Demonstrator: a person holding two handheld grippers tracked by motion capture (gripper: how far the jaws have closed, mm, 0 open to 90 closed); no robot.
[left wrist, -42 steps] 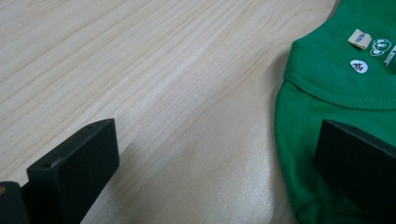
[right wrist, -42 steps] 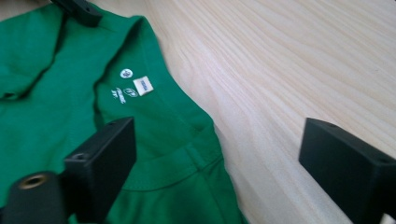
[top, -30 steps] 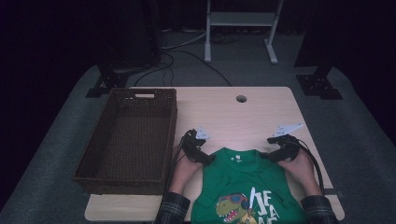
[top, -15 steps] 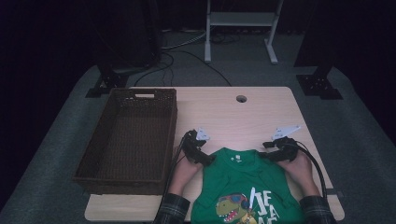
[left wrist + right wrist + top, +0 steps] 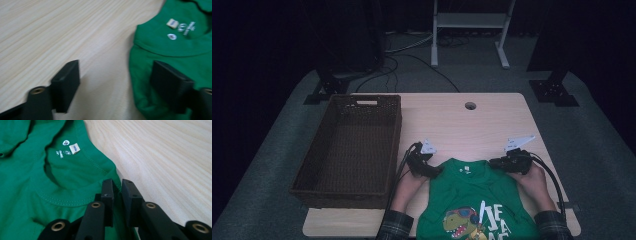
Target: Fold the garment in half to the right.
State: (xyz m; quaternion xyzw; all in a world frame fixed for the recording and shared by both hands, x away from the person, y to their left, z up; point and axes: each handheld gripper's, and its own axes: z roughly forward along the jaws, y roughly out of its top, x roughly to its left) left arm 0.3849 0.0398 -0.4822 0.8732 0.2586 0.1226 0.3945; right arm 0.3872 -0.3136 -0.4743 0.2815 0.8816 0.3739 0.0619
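I am looking into what reads as a dim lab or recording studio, not a home. The pale wooden table (image 5: pixel 492 120) has a cable hole (image 5: pixel 470 106) near its far edge at twelve o'clock and stands on grey carpet (image 5: pixel 602 150). Black stand bases (image 5: pixel 552 91) sit at two and ten o'clock, loose cables (image 5: pixel 412 55) trail at eleven, and a white metal frame (image 5: pixel 472 25) rises at twelve. The surroundings are blacked out.

There was one green T-shirt (image 5: pixel 477 195), one brown wicker basket (image 5: pixel 348 150), one wooden table (image 5: pixel 462 122), and two grippers, a left gripper (image 5: pixel 434 171) and a right gripper (image 5: pixel 494 162).
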